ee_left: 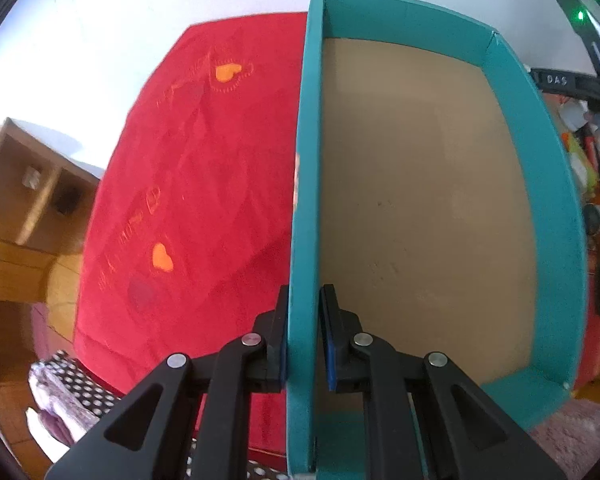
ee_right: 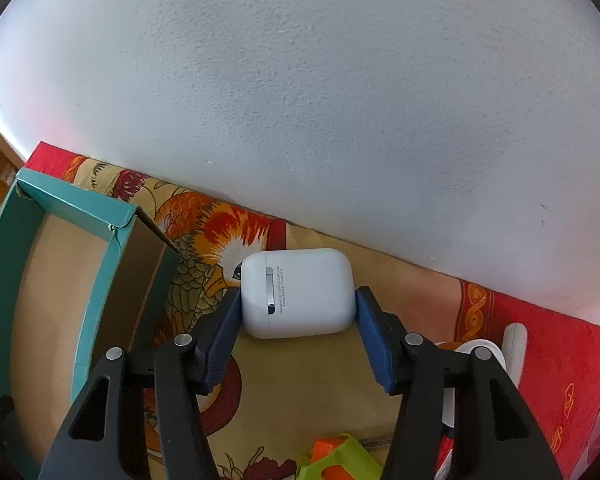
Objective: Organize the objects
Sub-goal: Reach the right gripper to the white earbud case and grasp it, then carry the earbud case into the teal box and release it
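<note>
1. Between the jaws of the left gripper [ee_left: 304,336] stands the near side wall of a teal box [ee_left: 556,184]; the jaws are nearly closed and clamp it.
2. Between the jaws of the right gripper [ee_right: 298,320] lies a white earbud case [ee_right: 300,294] on a patterned cloth [ee_right: 332,392], both blue pads touching its sides.
3. Left of those jaws sits the box, its brown floor bare.
4. Beyond the case rises a white wall [ee_right: 320,100].

Both wrist fisheyes look steeply down, close over the red cloth [ee_left: 188,200]. Shared: the teal box [ee_left: 304,200], seen left in the right view.
</note>
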`<state>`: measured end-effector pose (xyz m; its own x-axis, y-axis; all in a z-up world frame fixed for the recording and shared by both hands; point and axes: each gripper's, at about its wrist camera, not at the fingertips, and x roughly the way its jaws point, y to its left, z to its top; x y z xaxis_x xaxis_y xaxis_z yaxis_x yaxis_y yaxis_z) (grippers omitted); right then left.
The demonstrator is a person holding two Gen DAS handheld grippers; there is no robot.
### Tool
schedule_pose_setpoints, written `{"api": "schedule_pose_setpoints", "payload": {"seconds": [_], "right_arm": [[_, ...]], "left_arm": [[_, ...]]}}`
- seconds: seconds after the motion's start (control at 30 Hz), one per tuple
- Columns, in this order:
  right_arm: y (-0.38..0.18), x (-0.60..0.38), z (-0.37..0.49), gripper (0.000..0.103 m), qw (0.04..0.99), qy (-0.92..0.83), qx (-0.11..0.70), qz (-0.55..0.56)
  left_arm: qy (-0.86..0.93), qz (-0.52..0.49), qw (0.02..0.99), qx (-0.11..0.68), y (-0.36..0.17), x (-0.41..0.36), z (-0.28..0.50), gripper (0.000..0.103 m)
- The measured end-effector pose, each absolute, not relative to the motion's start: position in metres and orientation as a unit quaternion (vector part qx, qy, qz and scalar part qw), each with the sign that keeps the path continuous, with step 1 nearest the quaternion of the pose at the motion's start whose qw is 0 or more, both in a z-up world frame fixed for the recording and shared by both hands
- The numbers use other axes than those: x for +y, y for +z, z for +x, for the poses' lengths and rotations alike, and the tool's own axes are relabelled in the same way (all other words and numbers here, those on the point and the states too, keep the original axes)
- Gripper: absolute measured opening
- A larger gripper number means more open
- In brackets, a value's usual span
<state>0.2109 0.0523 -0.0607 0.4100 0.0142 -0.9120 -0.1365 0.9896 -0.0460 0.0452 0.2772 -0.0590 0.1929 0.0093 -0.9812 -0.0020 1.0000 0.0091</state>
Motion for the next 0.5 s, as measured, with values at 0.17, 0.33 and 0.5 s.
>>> {"api": "schedule_pose_setpoints", "payload": {"seconds": [0.17,0.33,0.5], "right_arm": [[-0.051,0.042,0.2,0.057,0.843,0.042,0.534,-0.049],[-0.023,0.046,0.18,0.058,0.855,0.04,0.515,-0.052],[0.017,0.074,0.162,0.058,0.856,0.081,0.508,-0.053]], "left_arm": [[-0.015,-0.031,0.754,0.656,-0.063,0.289,0.032,0.013],[-0.013,0.022,0.769,0.639,-0.059,0.273,0.027,0.008],[-0.02,0.026,0.778,0.628,-0.051,0.271,0.029,0.008]]}}
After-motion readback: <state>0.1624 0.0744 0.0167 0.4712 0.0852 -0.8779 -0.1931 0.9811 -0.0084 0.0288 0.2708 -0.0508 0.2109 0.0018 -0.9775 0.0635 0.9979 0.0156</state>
